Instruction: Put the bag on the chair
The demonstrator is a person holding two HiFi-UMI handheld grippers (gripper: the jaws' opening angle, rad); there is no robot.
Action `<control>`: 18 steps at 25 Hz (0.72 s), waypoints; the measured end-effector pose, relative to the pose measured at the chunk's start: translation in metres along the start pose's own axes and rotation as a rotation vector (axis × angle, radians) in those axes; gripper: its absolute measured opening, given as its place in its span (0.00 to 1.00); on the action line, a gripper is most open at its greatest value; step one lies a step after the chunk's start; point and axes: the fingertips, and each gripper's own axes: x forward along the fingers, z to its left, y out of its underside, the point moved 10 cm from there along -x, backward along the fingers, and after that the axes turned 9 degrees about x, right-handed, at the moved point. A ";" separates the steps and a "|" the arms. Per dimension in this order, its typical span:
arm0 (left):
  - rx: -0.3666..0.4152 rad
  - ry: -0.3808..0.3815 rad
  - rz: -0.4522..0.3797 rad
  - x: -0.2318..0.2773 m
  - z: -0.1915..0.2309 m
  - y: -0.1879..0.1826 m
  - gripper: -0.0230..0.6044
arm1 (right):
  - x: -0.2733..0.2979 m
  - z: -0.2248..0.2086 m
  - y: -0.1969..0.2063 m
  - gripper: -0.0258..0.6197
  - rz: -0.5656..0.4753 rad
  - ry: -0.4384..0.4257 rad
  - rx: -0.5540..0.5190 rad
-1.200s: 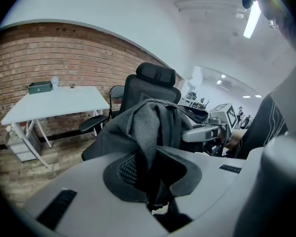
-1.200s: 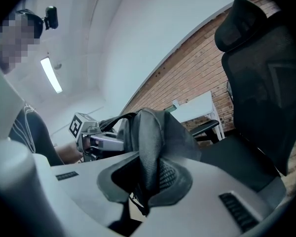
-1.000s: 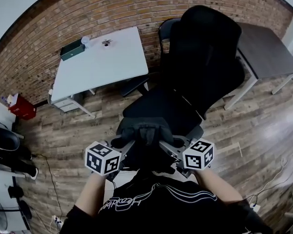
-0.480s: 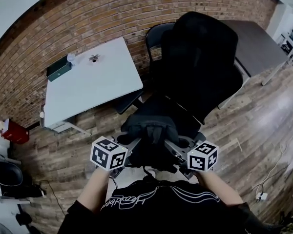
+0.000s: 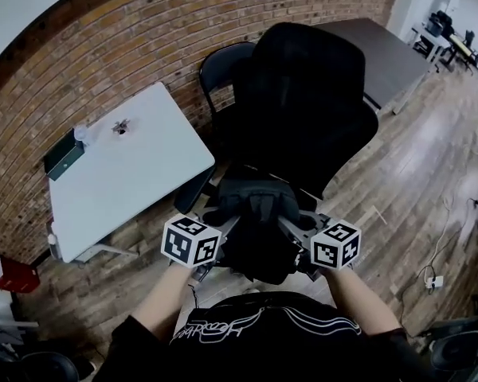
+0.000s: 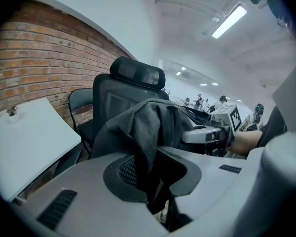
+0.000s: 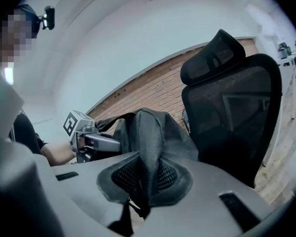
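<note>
A black fabric bag [image 5: 255,213] hangs between my two grippers, just in front of the black office chair [image 5: 311,110]. My left gripper [image 5: 227,223] is shut on a fold of the bag [image 6: 148,132] at its left side. My right gripper [image 5: 287,225] is shut on the bag [image 7: 148,142] at its right side. The chair's high mesh back and headrest [image 7: 214,58] rise beyond the bag, and its seat [image 5: 247,173] lies under and behind the bag. The bag's lower part is hidden by the grippers.
A white table [image 5: 119,173] stands to the left, against a brick wall [image 5: 103,54], with a dark green box [image 5: 64,156] on its far corner. A second black chair [image 5: 223,66] sits behind it. A dark table [image 5: 382,50] is at the right. Cables [image 5: 442,249] lie on the wood floor.
The view has swung so the chair and the white table have shifted left and nearer. Both grippers still hold the bag, now closer over the chair's seat.
</note>
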 end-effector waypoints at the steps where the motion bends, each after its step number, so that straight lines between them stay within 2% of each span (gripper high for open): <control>1: 0.010 0.013 -0.002 0.006 0.005 -0.002 0.15 | 0.002 -0.003 -0.001 0.09 -0.012 0.023 0.003; 11: 0.081 0.106 -0.026 0.069 0.040 -0.027 0.15 | 0.009 -0.041 -0.022 0.09 -0.068 0.184 0.007; 18: 0.125 0.151 -0.042 0.117 0.050 -0.035 0.15 | 0.005 -0.075 -0.026 0.09 -0.081 0.247 -0.004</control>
